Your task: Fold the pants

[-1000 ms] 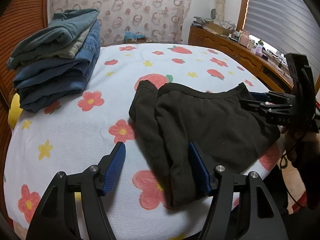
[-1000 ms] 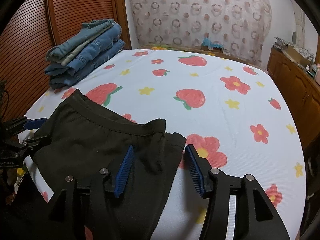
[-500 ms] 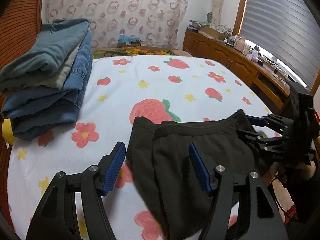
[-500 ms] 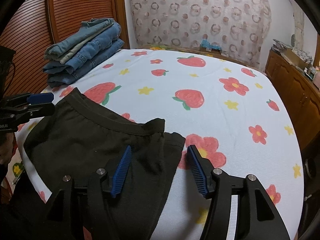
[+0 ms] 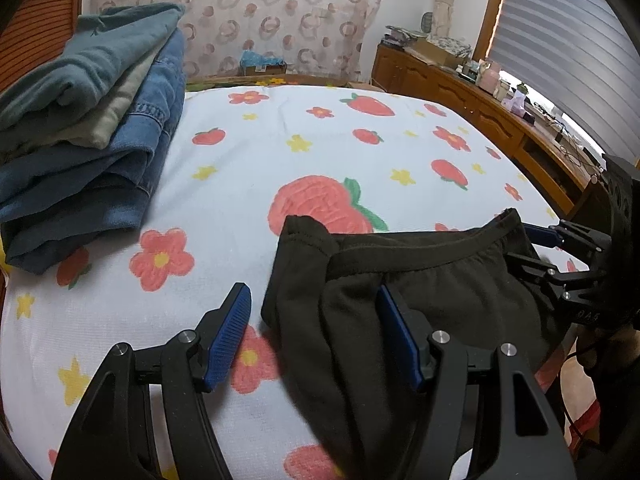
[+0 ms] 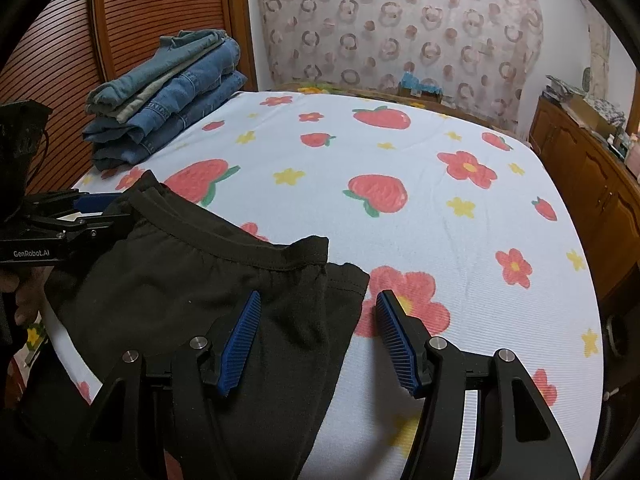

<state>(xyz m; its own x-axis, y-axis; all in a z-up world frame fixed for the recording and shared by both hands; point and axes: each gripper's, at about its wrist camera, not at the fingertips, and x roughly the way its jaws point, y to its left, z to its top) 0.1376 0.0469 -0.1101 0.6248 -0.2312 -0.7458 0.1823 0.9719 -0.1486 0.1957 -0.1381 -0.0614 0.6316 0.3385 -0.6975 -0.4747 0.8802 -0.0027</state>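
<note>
Black pants (image 5: 432, 300) lie at the near edge of the bed (image 5: 320, 160), waistband toward the headboard side, legs hanging off the near edge and cut off by the frame bottom in both views. How far the legs hang, cannot tell.

Left gripper (image 5: 316, 336): fingers apart, nothing clamped. It hovers over the pants' left edge; one blue pad (image 5: 230, 340) sits over bare sheet, the other over black cloth. Whether the pads touch the fabric is hard to make out.

Right gripper (image 6: 318, 340): fingers apart too, nothing between the pads pressed. Left pad over the pants' folded edge, right pad over the flower print on the sheet. Contact with the cloth unclear.

Left wrist view shows the right gripper at the far right, its tips near the waistband corner, partly hidden behind the pants fold. Right wrist view shows the left gripper at the far left, tips beside the opposite waistband corner, plus part of a hand (image 6: 24, 292) under it, cut off by the frame edge.

Stack of folded jeans (image 5: 88, 128) sits at the far left corner of the bed, well apart from the pants; its near side is cropped in the left view, whole in the right view. Only the left view shows the window blind (image 5: 560, 52). The cluttered wooden dresser (image 5: 460, 92) is small and blurred; items on it not readable. Fisheye rims darken all corners.
</note>
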